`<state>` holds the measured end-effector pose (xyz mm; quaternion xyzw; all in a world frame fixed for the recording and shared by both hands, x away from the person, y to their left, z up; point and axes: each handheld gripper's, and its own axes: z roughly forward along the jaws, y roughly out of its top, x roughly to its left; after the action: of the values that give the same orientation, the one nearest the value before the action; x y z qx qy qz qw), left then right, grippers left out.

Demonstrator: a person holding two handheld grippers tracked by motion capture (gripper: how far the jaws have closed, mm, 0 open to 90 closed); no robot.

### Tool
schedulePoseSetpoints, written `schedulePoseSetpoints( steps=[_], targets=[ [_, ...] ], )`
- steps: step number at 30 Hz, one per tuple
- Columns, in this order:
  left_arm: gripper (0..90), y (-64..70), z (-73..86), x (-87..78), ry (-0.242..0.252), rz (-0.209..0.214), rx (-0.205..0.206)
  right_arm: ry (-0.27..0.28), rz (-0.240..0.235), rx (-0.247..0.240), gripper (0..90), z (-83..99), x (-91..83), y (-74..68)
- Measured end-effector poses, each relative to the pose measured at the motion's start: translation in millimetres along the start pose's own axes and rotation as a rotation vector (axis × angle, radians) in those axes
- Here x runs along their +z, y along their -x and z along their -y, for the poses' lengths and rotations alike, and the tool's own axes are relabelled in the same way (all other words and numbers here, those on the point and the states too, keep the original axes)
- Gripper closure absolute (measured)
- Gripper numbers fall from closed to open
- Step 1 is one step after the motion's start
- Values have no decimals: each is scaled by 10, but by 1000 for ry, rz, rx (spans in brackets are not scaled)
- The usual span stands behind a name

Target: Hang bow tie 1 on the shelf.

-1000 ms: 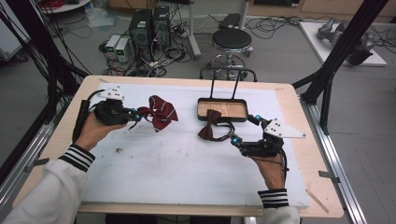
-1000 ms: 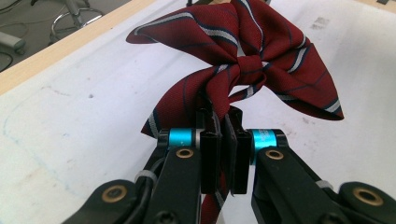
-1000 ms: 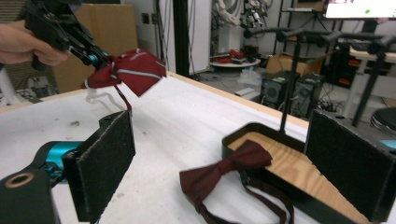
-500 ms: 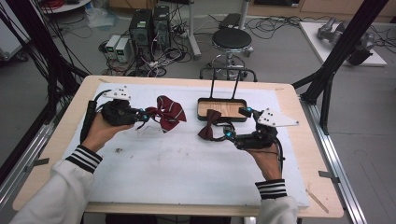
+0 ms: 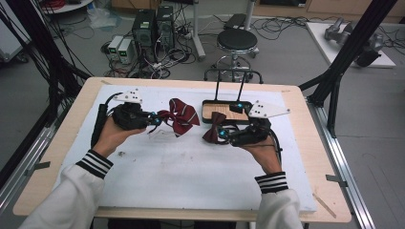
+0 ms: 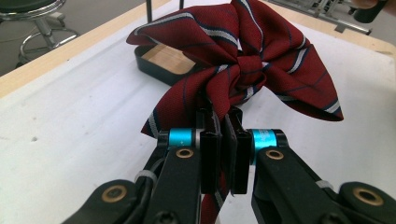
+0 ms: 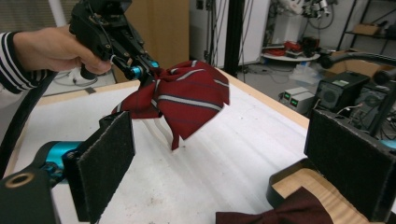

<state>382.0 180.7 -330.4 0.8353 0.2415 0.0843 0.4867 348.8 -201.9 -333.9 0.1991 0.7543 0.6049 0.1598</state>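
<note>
A red striped bow tie [image 5: 180,115] hangs just above the white mat, and my left gripper [image 5: 154,118] is shut on its lower fold. In the left gripper view the black jaws [image 6: 224,128] pinch the cloth below the striped bow tie [image 6: 252,60]. A dark maroon bow tie [image 5: 213,128] lies at the near left corner of a black tray [image 5: 206,104] with a wooden floor. My right gripper [image 5: 224,135] stands open right beside it. In the right gripper view the pads [image 7: 105,161] are wide apart, the maroon bow tie [image 7: 280,213] low between them, and the left gripper [image 7: 140,70] holds the striped bow tie [image 7: 184,93] farther off.
A white mat [image 5: 191,167] covers most of the wooden table [image 5: 57,157]. A thin black stand [image 5: 229,76] rises behind the tray. A stool [image 5: 238,40] and computer cases [image 5: 153,24] stand on the floor beyond the table.
My left gripper has carried the striped bow tie a little to the right. My right gripper has turned and slid left, up to the maroon bow tie.
</note>
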Motion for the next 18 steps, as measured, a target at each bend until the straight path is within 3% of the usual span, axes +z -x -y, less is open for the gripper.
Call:
schedulePoseSetpoints(
  steps=[10, 18],
  targets=[
    [858, 122, -111, 144, 12, 34, 9, -66, -60, -51, 79, -147, 234, -38],
    [858, 201, -216, 208, 16, 31, 14, -95, -86, -60, 80, -159, 323, -74]
  ],
)
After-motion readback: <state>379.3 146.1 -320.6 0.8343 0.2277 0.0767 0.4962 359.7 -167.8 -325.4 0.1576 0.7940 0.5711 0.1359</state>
